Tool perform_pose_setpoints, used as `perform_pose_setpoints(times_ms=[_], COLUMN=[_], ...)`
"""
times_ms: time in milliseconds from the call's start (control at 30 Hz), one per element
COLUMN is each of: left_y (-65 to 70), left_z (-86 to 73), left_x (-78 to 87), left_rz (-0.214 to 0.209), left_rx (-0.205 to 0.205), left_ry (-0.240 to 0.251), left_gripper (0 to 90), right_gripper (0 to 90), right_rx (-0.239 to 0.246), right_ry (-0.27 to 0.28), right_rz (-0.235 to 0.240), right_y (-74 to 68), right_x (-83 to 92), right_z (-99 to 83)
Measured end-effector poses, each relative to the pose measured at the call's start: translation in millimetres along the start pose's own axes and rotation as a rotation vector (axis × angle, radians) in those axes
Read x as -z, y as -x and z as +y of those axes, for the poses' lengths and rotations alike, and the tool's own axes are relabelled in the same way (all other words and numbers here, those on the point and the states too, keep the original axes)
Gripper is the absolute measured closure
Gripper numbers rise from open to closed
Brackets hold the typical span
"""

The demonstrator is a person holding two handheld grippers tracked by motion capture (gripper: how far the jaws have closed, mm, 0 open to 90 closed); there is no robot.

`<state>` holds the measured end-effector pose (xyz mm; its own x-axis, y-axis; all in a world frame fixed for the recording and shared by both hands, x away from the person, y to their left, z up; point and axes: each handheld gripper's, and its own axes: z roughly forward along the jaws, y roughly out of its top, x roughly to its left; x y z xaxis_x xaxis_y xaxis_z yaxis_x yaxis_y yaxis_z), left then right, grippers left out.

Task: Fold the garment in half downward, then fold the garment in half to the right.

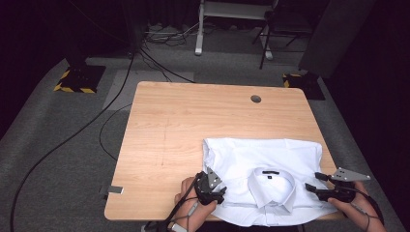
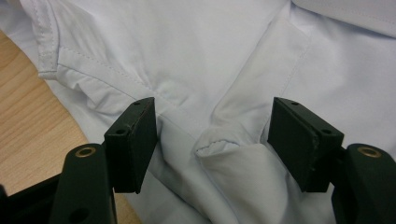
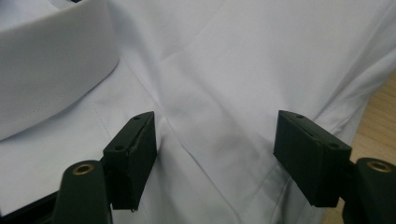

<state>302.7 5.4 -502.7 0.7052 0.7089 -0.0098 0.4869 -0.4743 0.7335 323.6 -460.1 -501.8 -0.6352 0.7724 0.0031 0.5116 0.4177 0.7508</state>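
I held a gripper in each hand over the folded white dress shirt (image 1: 263, 166), which lay on the wooden table (image 1: 193, 121) at the edge nearest me, its collar (image 1: 271, 181) facing up between my two tools.

My left gripper (image 1: 212, 191) sat at the shirt's left shoulder. Its jaws stood apart, and neither pad pressed on the cloth. In the left gripper view (image 2: 212, 140), a small puckered fold of fabric with a stitched seam (image 2: 215, 144) lay right between the jaws, nearer the middle than either pad. Beyond the left jaw ran a hemmed edge of the shirt, and bare tabletop (image 2: 28, 116) showed to that jaw's outer side.

My right gripper (image 1: 316, 186) was at the shirt's right shoulder, jaws likewise apart with nothing clamped. In the right gripper view (image 3: 215, 149), smooth white cloth with a soft diagonal crease (image 3: 201, 116) spanned the gap between the jaws. The collar's upright band (image 3: 51, 70) rose ahead of and outside the left jaw, and a strip of table wood (image 3: 378, 121) showed past the right jaw.
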Motion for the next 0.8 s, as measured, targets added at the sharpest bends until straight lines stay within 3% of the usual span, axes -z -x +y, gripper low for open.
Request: perform_pose_setpoints(times_ms=[100, 200, 300, 467, 800], left_y=[-0.4, -3.3, -11.3, -31.4, -62.5], left_z=[0.4, 2.3, 7.4, 18.2, 36.9], left_x=[3.9, 13.8, 23.4, 31.7, 29.3], left_rz=[-0.005, 0.008, 0.007, 0.013, 0.036], left_rx=[0.015, 0.022, 0.066, 0.122, 0.147], left_ry=[-0.003, 0.07, 0.117, 0.144, 0.17], left_gripper=[29.5, 27.7, 26.9, 27.4, 29.3], right_gripper=[29.5, 29.5, 29.5, 29.5, 29.6], right_rx=[0.001, 0.0, 0.001, 0.001, 0.0], right_ry=[0.006, 0.011, 0.011, 0.011, 0.012], right_rz=[0.004, 0.006, 0.006, 0.003, 0.003], right_y=[0.5, 0.8, 1.1, 0.7, 1.0], right_x=[0.0, 0.1, 0.2, 0.4, 1.0], right_z=[-0.8, -1.5, -1.7, -1.8, -2.5])
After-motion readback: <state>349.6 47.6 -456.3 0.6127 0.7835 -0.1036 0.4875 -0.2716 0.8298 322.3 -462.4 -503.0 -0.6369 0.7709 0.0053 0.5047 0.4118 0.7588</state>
